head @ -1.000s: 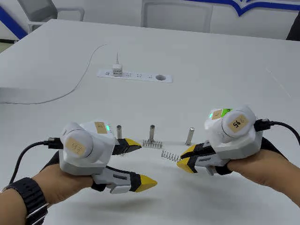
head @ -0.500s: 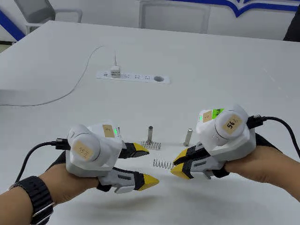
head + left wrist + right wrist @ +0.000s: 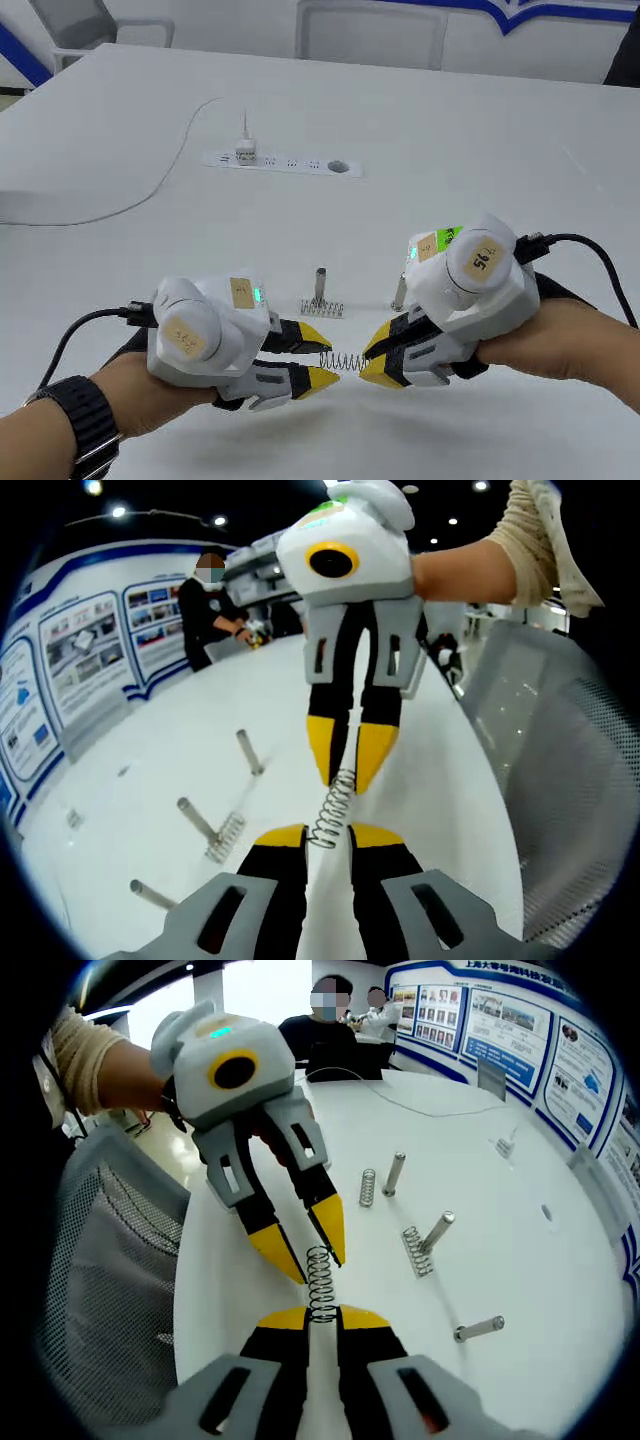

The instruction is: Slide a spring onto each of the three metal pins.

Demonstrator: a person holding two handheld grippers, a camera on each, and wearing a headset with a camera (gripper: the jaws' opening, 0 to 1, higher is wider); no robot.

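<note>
The right gripper [image 3: 374, 357] pinches one end of a spring [image 3: 345, 361] held level over the white table [image 3: 480, 150]. The left gripper [image 3: 328, 357] faces it tip to tip, jaws apart on either side of the spring's free end. Just behind them an upright pin [image 3: 320, 283] stands with a second spring [image 3: 322, 309] lying at its foot, another pin [image 3: 400, 291] peeks out beside the right gripper's body, and farther back lies a power strip [image 3: 283, 162] carrying a white plug [image 3: 245, 153].

White housings on the left claw [image 3: 322, 357] and right claw [image 3: 374, 358]; black jaws tipped yellow; tan numbered stickers [image 3: 241, 292]; green lights [image 3: 448, 236]; black cables [image 3: 88, 322]; black watch [image 3: 70, 420] on the left wrist.
</note>
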